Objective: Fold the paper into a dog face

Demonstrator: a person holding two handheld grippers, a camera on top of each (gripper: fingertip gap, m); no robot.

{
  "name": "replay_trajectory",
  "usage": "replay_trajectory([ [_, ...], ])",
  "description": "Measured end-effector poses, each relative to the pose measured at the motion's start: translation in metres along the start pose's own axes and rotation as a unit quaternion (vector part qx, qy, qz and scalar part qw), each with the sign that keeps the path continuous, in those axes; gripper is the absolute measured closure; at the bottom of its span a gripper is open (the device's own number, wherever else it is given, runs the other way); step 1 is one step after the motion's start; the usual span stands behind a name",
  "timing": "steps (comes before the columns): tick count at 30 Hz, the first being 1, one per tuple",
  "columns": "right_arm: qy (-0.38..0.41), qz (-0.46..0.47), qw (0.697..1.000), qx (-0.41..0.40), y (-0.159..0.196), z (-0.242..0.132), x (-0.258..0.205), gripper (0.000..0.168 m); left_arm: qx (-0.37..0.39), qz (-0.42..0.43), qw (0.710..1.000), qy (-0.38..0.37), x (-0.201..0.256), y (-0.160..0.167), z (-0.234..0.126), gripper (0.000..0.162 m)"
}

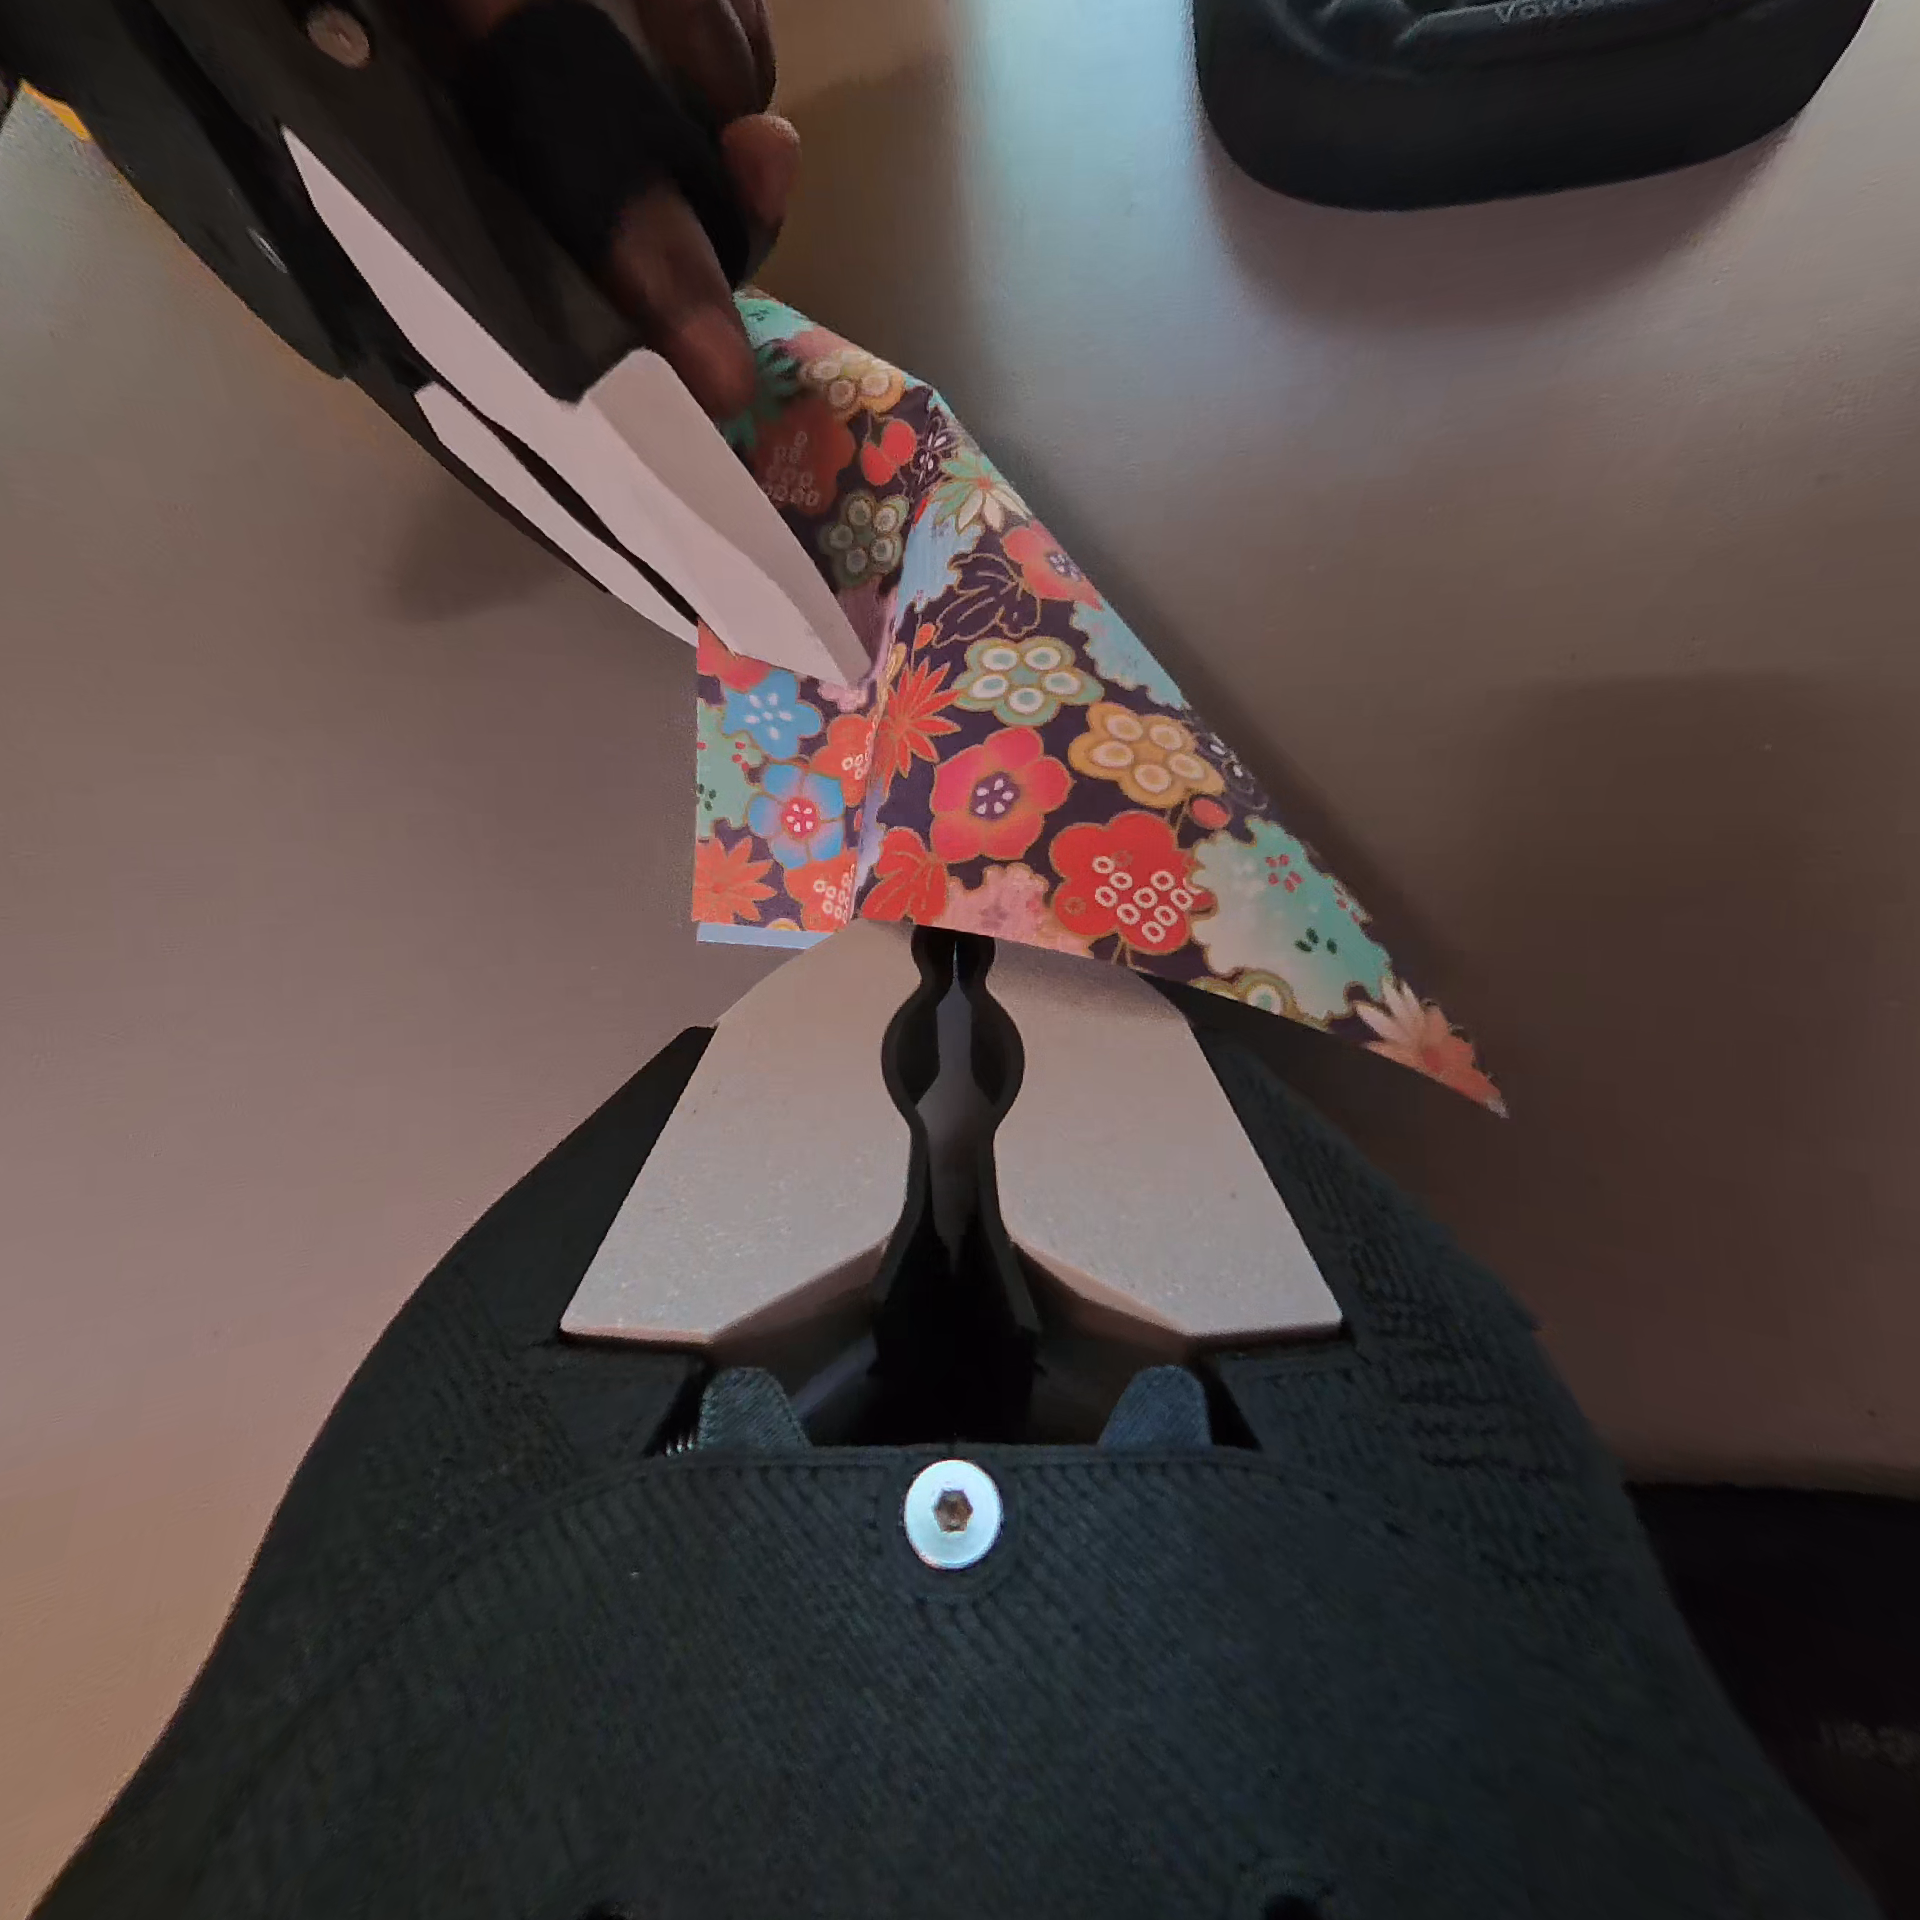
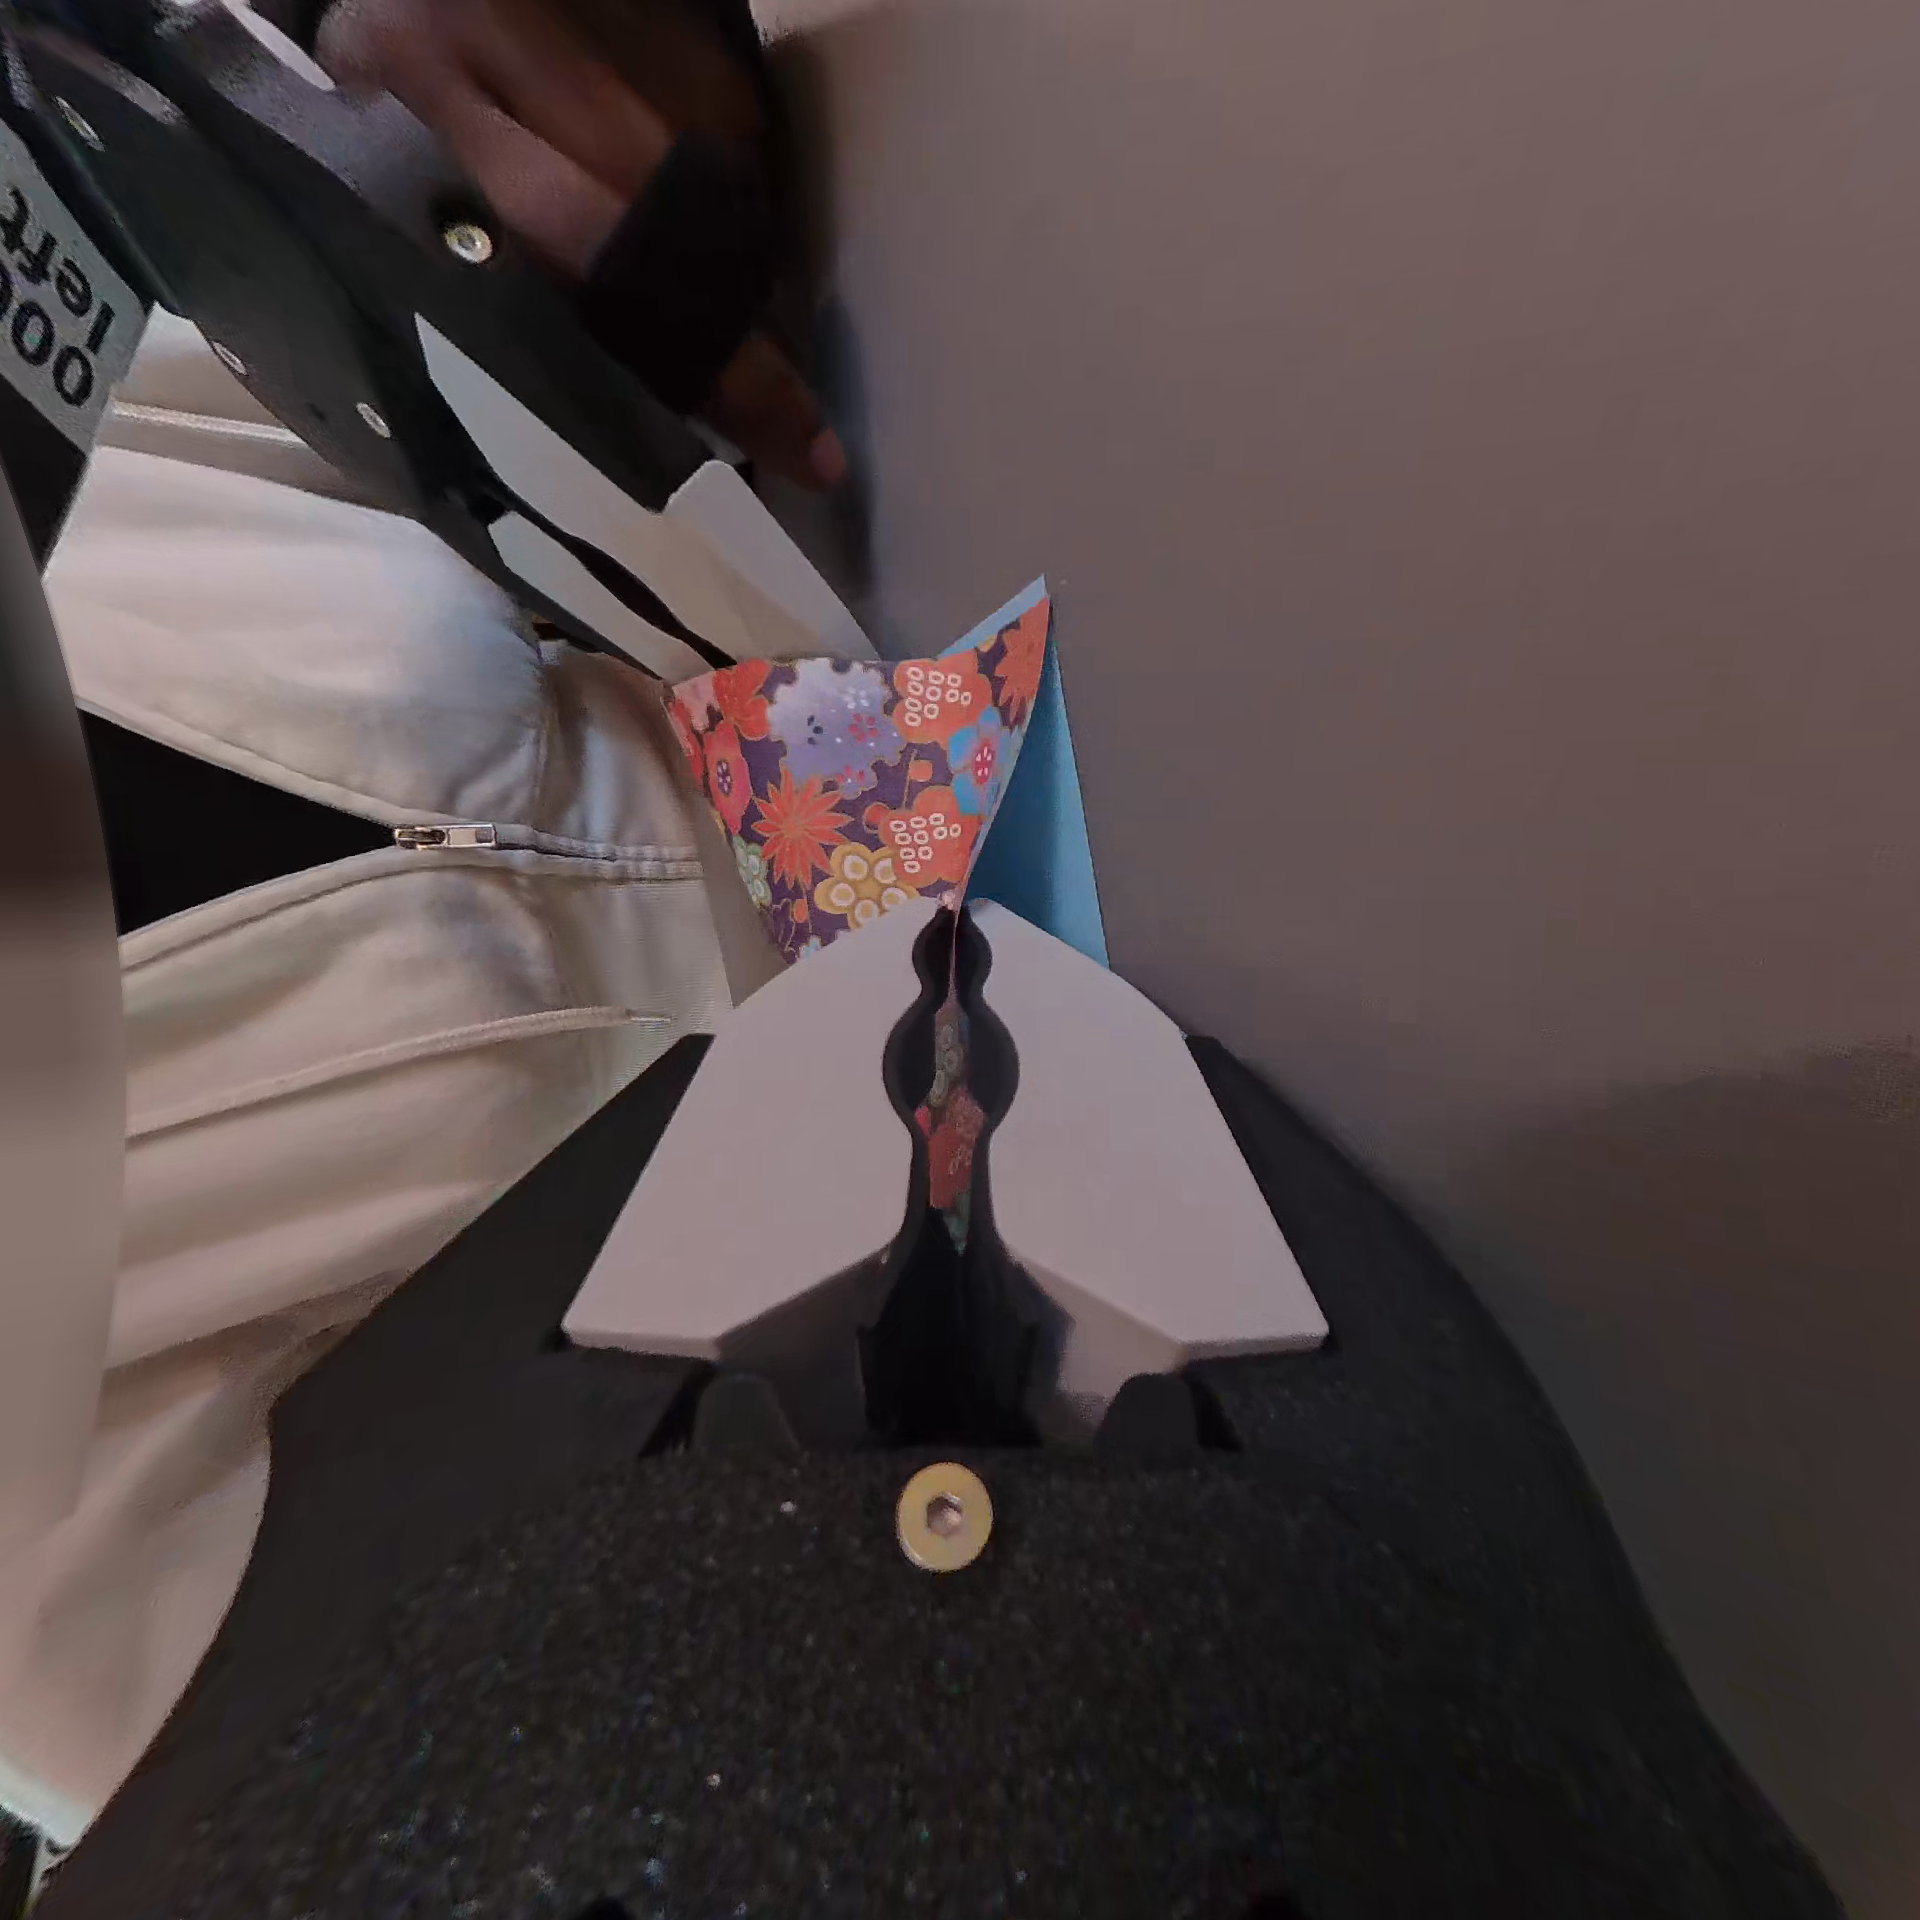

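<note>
The floral paper (image 1: 1039, 790) is folded into a creased triangle and held in the air above the table. Its plain blue back (image 2: 1039, 831) shows in the right wrist view. My left gripper (image 1: 951, 940) is shut on the paper's lower edge at its centre crease. My right gripper (image 1: 857, 675) comes in from the upper left and is shut on the paper near the crease. In the right wrist view the paper (image 2: 842, 790) runs down between the shut fingers of my right gripper (image 2: 954, 920). There my left gripper (image 2: 727, 655) pinches its far left edge.
The beige table (image 1: 1558, 623) lies below. A black object (image 1: 1507, 94) sits at its far right, and a dark item (image 1: 1818, 1714) at the near right. A person's light zipped jacket (image 2: 364, 831) fills the left of the right wrist view. The tips of one gripper are about 5 cm away from the tips of the other. The left tips stand about 15 cm off the dark item (image 1: 1818, 1714).
</note>
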State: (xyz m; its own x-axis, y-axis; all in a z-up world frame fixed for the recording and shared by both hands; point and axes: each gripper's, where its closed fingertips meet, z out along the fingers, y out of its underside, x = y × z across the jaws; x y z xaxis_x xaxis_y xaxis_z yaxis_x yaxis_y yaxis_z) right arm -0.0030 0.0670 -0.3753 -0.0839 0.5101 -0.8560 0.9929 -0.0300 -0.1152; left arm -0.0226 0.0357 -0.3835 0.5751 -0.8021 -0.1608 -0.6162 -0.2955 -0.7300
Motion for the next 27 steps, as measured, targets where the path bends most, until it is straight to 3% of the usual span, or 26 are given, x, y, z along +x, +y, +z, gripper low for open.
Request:
replay_trajectory([
  [8,-0.011,0.016,0.999,-0.033,0.0007,0.0024,-0.0009,0.168,0.001,0.008,1.000,-0.006,-0.0001,-0.0006,-0.0002,0.162],
  [27,-0.017,0.028,0.999,-0.027,-0.0026,0.0024,0.0026,0.168,0.001,0.017,1.000,-0.009,-0.0001,-0.0015,-0.0004,0.162],
])
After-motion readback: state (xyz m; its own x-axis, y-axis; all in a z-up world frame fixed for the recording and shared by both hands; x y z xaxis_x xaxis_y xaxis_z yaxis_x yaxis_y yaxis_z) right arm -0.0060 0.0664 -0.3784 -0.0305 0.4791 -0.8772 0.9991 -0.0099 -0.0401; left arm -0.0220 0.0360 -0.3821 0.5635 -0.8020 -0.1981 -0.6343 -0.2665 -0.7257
